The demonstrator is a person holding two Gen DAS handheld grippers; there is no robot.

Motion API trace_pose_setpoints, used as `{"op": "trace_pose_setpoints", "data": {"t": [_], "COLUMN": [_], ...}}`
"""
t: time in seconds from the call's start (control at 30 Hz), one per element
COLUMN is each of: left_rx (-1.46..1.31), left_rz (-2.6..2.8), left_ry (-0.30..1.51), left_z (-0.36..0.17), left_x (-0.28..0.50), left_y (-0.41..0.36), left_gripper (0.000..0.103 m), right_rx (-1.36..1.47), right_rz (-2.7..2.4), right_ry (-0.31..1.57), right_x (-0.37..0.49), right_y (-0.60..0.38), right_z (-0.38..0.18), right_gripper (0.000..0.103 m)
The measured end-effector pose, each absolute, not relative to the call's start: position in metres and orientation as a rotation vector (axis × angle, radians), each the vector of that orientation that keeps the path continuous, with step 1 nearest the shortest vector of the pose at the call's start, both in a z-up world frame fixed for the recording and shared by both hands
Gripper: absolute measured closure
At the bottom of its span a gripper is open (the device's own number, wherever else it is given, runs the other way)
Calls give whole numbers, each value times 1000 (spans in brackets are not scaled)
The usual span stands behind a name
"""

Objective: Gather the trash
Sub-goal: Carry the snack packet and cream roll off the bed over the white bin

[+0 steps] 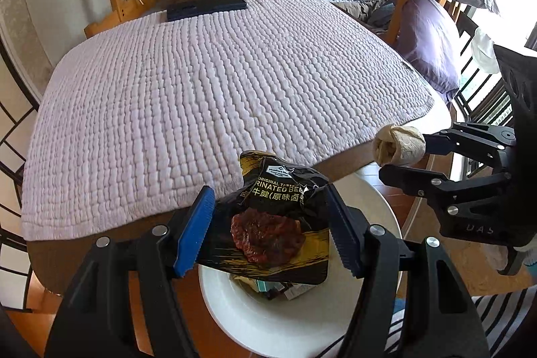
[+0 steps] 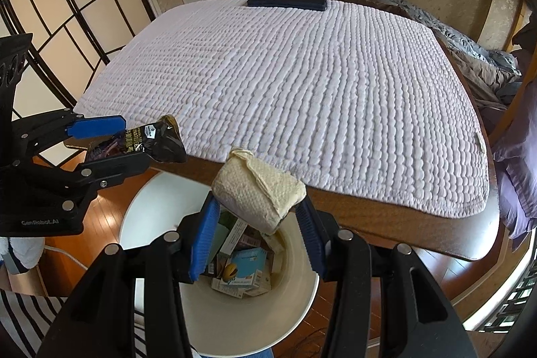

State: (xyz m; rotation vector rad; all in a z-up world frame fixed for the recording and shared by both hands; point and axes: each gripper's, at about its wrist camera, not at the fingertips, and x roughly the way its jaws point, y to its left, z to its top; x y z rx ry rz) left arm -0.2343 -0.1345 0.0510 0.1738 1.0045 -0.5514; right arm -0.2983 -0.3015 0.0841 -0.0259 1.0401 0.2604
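Black-and-gold foil packet (image 1: 268,220): I have it clamped between the pads of my left gripper (image 1: 268,227), above the white bin (image 2: 157,207). Cream paper wad (image 2: 258,193): pinched in my right gripper (image 2: 258,234), jaws narrow, over the same bin's mouth. Bin contents: small boxes (image 2: 248,260). Behind: table (image 2: 386,213) under a white quilted cover (image 1: 208,96), dark flat case (image 2: 287,1) at its far edge.

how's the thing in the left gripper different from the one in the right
The left gripper holds a black and gold beef snack packet, glossy, flat and printed; the right gripper holds a crumpled paper towel wad, cream, matte and plain. The packet looks wider, spreading its jaws further than the wad does. Both are clamped above the white trash bin.
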Motion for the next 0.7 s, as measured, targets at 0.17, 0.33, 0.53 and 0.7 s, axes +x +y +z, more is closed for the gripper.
{"op": "trace_pose_setpoints", "data": {"t": [0.17, 0.33, 0.53, 0.7], "left_rx": [179, 187, 192, 214], "left_rz": [-553, -553, -556, -563], "left_ry": [1017, 1029, 1046, 1061], "left_z": [48, 45, 41, 36], "left_x": [-245, -252, -260, -268], "left_y": [-133, -131, -129, -130], "left_gripper": [36, 36, 36, 36], "right_rx": [-27, -34, -38, -38], "right_rz": [266, 274, 280, 282], "right_ry": [1050, 1063, 1075, 1089], "right_x": [-304, -310, -315, -318], "right_y": [-299, -295, -293, -292], "right_z": [83, 80, 77, 72], "right_gripper": [56, 56, 56, 56]}}
